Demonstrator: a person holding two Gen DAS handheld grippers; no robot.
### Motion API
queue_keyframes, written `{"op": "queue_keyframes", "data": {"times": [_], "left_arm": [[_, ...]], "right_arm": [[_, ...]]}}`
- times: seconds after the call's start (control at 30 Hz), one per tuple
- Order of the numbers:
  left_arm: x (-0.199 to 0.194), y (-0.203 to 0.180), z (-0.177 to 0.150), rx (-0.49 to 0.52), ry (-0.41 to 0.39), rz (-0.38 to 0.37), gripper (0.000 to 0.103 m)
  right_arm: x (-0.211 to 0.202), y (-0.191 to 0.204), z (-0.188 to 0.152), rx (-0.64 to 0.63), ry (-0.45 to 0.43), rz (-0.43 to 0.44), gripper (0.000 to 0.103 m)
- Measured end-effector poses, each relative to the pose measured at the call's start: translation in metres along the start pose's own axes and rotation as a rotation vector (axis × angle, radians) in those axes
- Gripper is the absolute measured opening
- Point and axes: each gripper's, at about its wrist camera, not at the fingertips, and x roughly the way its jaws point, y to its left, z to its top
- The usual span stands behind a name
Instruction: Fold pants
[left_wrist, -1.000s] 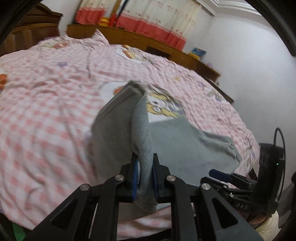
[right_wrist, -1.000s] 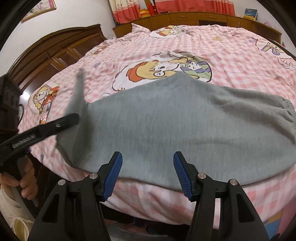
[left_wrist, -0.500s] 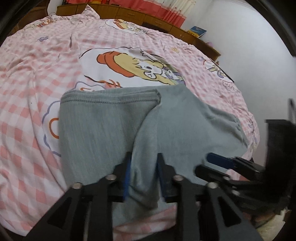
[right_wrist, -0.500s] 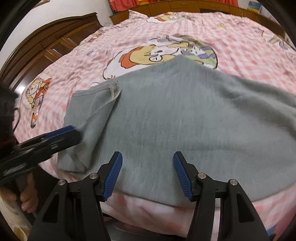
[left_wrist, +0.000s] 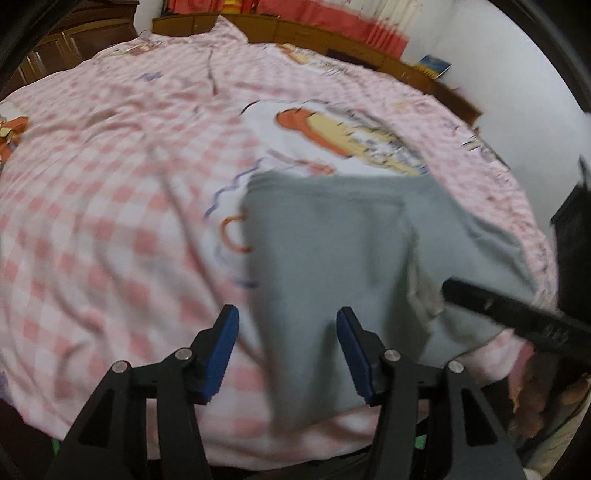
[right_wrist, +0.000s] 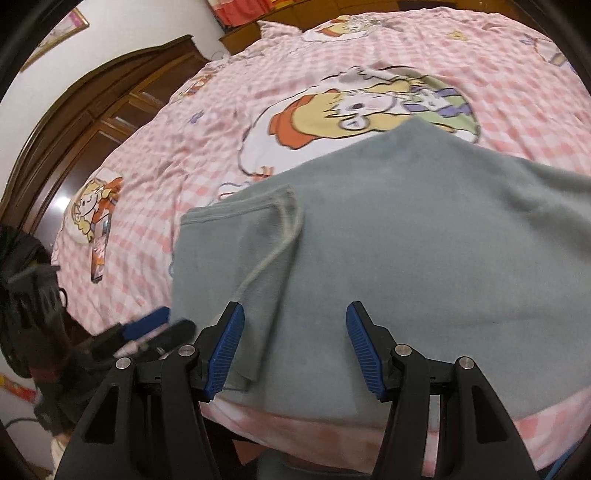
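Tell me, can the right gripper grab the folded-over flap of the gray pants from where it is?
Probably yes. The right gripper is open, and the folded flap of the gray pants lies just ahead of its left finger with nothing on top. The left gripper, also open, sits off to the side.

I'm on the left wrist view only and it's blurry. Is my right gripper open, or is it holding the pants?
Observer: It's open. The right gripper holds nothing, and its jaws are spread above the grey pants.
Operator: Does the folded flap lie flat?
Observer: Mostly. The folded flap rests on the pants, with a pale drawstring trailing along its right edge.
Operator: Anything else on the bed?
Observer: A small flat phone-like object lies on the bedspread, left of the pants and apart from them.
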Motion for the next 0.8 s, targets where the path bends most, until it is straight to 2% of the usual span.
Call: {"op": "queue_keyframes", "data": {"times": [0.33, 0.43, 0.5, 0.53, 0.57, 0.63, 0.8], "left_arm": [[0.006, 0.010, -0.013, -0.035, 0.016, -0.031, 0.061], [0.004, 0.012, -0.014, -0.048, 0.012, -0.045, 0.061], [0.003, 0.014, -0.016, -0.058, 0.007, -0.051, 0.061], [0.003, 0.014, -0.016, -0.063, 0.005, -0.052, 0.061], [0.002, 0.015, -0.017, -0.068, 0.002, -0.051, 0.061], [0.000, 0.015, -0.017, -0.070, -0.005, -0.047, 0.062], [-0.010, 0.018, -0.017, -0.082, -0.035, -0.051, 0.063]], "right_arm": [[0.036, 0.029, 0.016, 0.014, 0.074, -0.005, 0.059], [0.043, 0.040, 0.017, -0.034, 0.087, -0.042, 0.059], [0.048, 0.043, 0.016, -0.067, 0.096, -0.080, 0.042], [0.050, 0.044, 0.016, -0.083, 0.101, -0.109, 0.029], [0.050, 0.046, 0.017, -0.100, 0.107, -0.132, 0.021], [0.046, 0.045, 0.019, -0.102, 0.102, -0.113, 0.010], [0.011, 0.046, 0.031, -0.082, 0.042, -0.032, 0.008]]}}
